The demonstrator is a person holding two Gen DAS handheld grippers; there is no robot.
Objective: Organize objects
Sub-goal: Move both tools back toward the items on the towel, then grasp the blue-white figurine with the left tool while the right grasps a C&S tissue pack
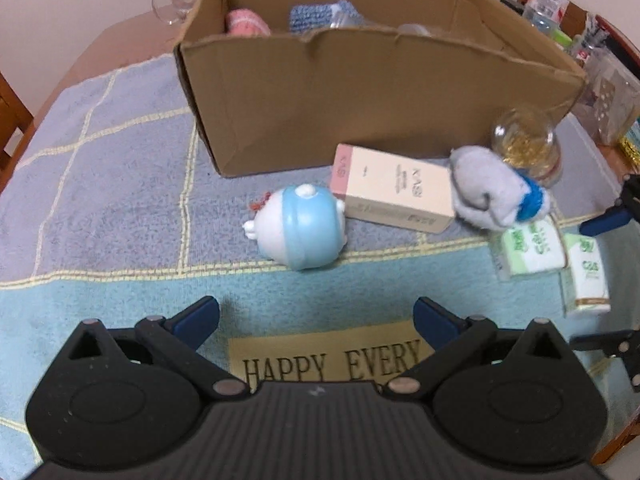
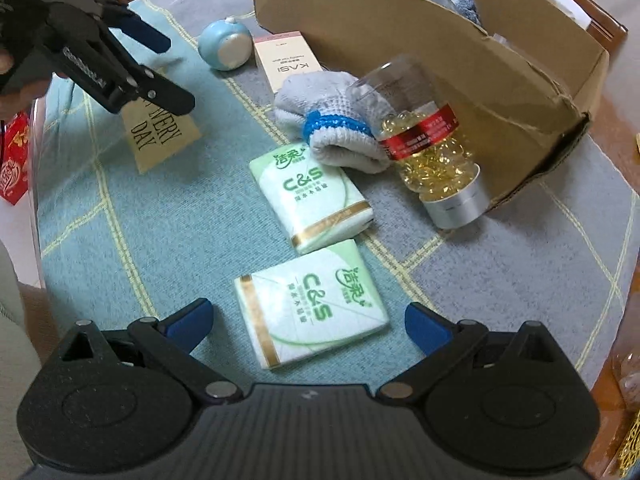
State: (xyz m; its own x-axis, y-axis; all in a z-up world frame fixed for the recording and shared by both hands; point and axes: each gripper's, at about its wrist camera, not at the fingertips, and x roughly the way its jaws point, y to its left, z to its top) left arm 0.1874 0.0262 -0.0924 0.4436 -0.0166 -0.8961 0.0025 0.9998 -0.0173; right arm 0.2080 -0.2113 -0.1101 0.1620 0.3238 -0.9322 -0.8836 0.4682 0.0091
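On the table, a blue-and-grey checked towel covers the surface, with a tan label reading "HAPPY EVERY DAY" sewn near its front edge. At the far side of the towel stands an open cardboard box, its near wall torn and dented along the rim; inside it show a pink knitted piece, a blue knitted piece and something of clear plastic that is too blurred to name.

Just in front of the box lie the loose things. A clear bottle of golden capsules with a red label stands cap-down and tilted, leaning against the box's corner. A grey knitted glove with a blue cuff band lies touching the bottle. A cream carton marked KASI lies flat beside the glove, and a round blue-and-white toy lies on its side touching the carton's end. Two green-and-white C&S tissue packs lie flat in a row, the farther one touching the glove.

The right gripper hovers low with its jaws spread wide, the nearer tissue pack lying between its blue fingertips, ungripped. The left gripper hangs over the label, jaws likewise spread wide and empty, well short of the toy.
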